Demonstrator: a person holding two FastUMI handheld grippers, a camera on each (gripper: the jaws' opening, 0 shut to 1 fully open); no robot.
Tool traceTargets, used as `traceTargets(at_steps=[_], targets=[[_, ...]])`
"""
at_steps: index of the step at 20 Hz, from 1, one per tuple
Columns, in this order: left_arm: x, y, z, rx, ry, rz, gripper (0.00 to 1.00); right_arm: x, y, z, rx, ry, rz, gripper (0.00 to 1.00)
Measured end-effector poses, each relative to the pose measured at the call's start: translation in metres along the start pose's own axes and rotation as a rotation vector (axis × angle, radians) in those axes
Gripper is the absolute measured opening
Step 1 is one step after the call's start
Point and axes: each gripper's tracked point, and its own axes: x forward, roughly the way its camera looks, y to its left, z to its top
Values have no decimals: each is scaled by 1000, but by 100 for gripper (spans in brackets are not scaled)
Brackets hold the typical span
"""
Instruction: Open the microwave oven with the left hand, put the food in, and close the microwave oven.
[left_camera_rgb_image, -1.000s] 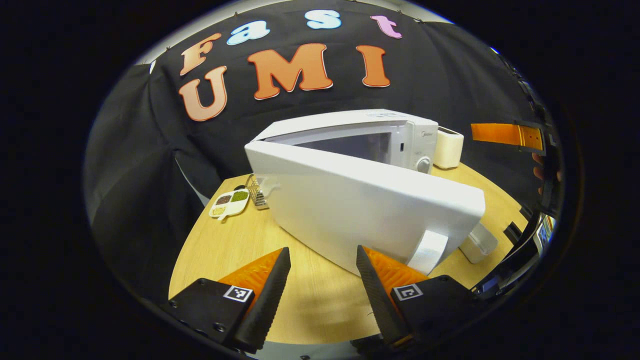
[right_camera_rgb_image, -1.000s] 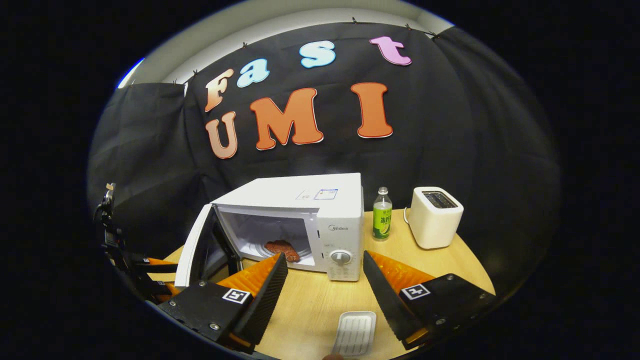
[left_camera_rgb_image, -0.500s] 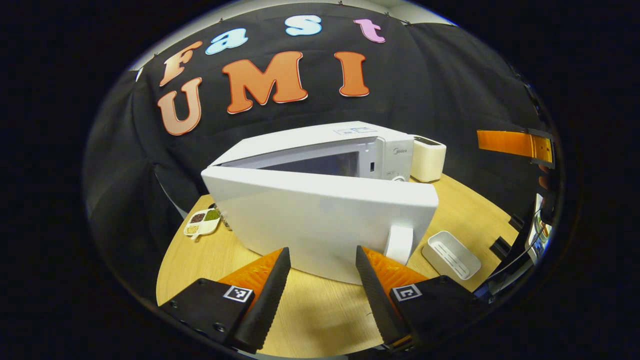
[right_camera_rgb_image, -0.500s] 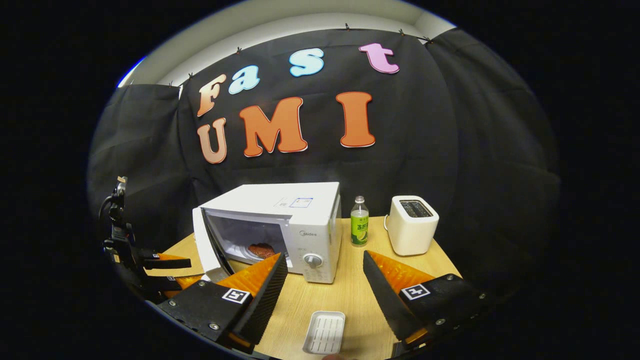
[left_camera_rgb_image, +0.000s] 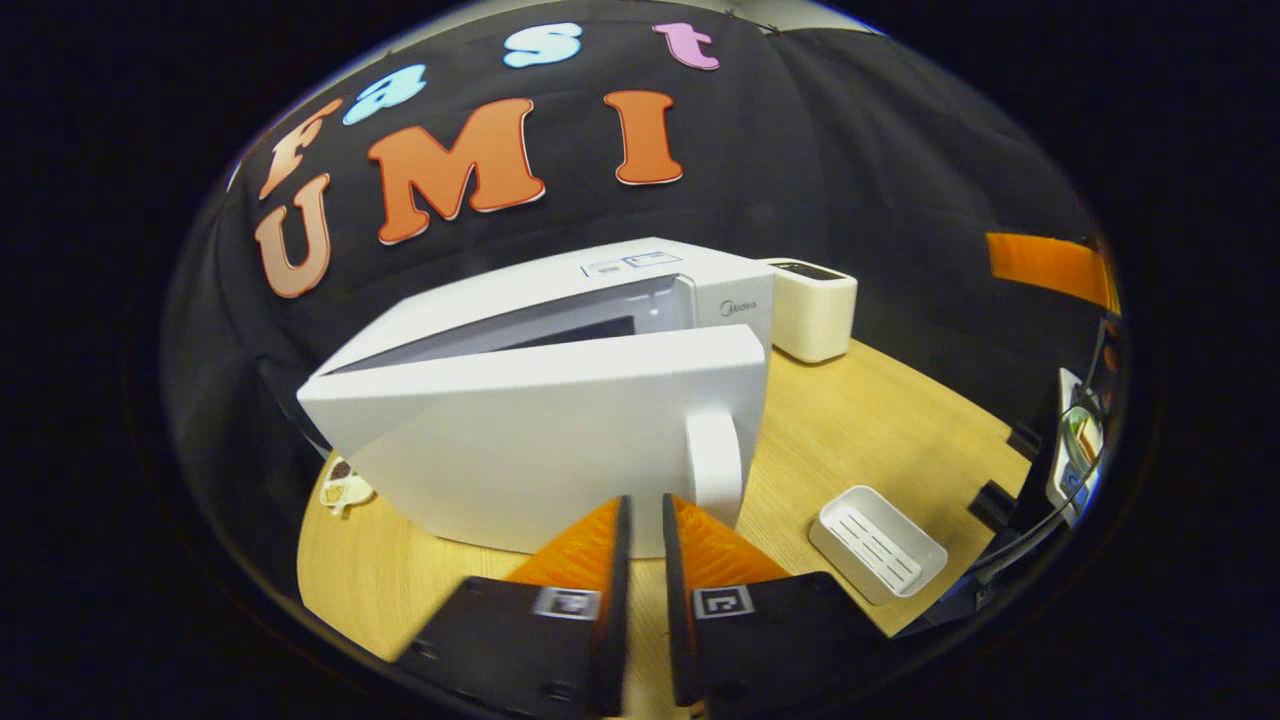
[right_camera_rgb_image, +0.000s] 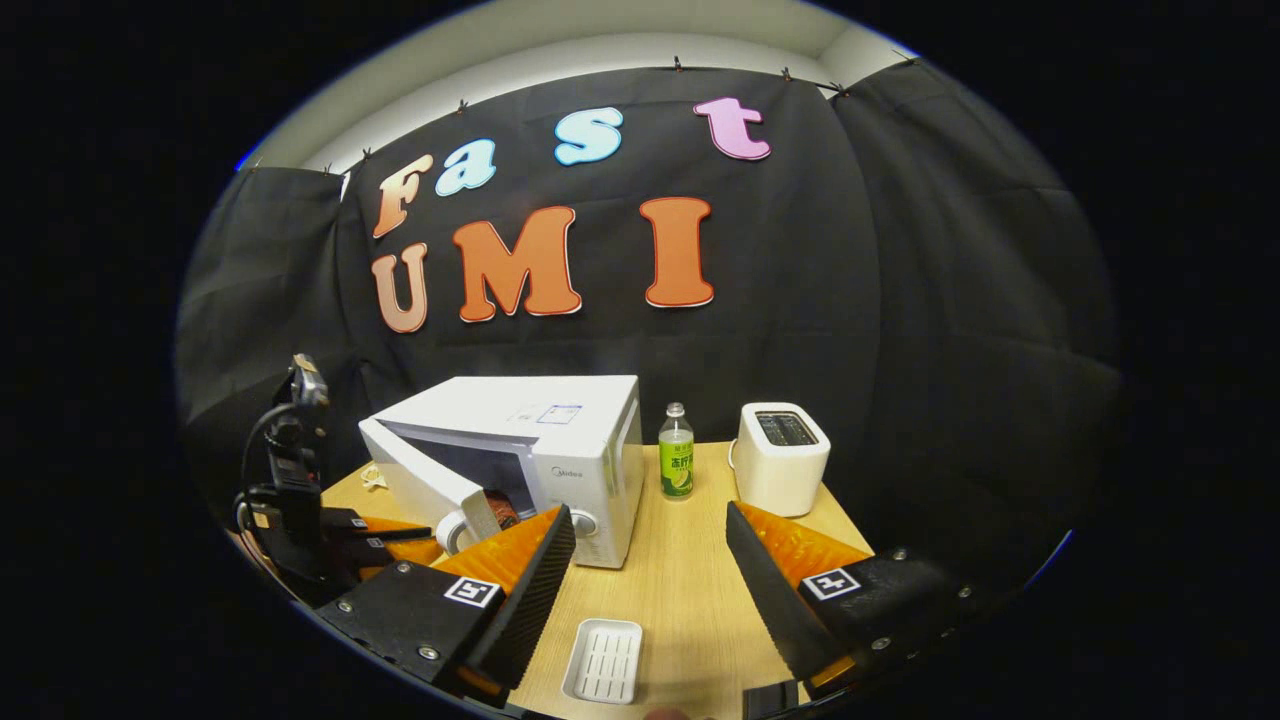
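The microwave (right_camera_rgb_image: 520, 440) sits at table centre, its door (left_camera_rgb_image: 540, 440) ajar, food (right_camera_rgb_image: 503, 510) inside. The door, smooth rigid plastic, should swing lightly; push its flat face near the curved handle (left_camera_rgb_image: 714, 455) at 12 o'clock of the left gripper (left_camera_rgb_image: 640, 520), nearly pressed together, empty. Right gripper (right_camera_rgb_image: 650, 570) spread, ribbed tray (right_camera_rgb_image: 603, 660) at 6 o'clock

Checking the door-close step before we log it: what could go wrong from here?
1. The left gripper, fingers nearly together with nothing between them, meets the microwave door beside its handle. A push with the tips could slip off the smooth panel.
2. The door is not yet latched; a hard shove might slide the microwave toward the bottle.
3. The food sits near the opening and might get clipped.
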Motion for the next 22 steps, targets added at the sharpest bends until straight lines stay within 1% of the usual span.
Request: traceTargets(at_steps=[1,2,5,7,8,9,11,12,14,16,18,20,22], targets=[[6,-6,1,-2,12,-9,7,-2,-2,1,3,0,-5,94],[17,-5,1,-5,13,-5,6,-2,-5,0,6,1,-9,94],[37,-5,16,-45,3,-10,5,-6,-15,-3,16,5,-20,94],[50,2,22,-49,1,17,6,-4,-19,-5,19,9,-25,94],[55,6,25,-49,-1,35,9,-4,-21,-6,20,12,-28,94],[61,8,28,-49,-2,44,10,-3,-23,-7,23,15,-27,94],[69,14,33,-44,-5,77,10,-3,-25,-9,26,18,-25,94],[72,21,34,-26,-12,119,8,-2,-26,-9,27,18,-24,94],[80,30,44,-13,-39,165,6,-1,-28,-12,32,25,-20,94],[83,25,37,-34,-21,163,5,3,-28,-12,32,29,-18,94],[87,28,31,-18,-10,178,5,8,-29,-12,32,33,-17,94],[89,27,27,-38,-4,183,5,11,-28,-13,34,38,-8,94],[92,26,25,-21,-9,184,5,14,-28,-14,28,40,-4,94]])
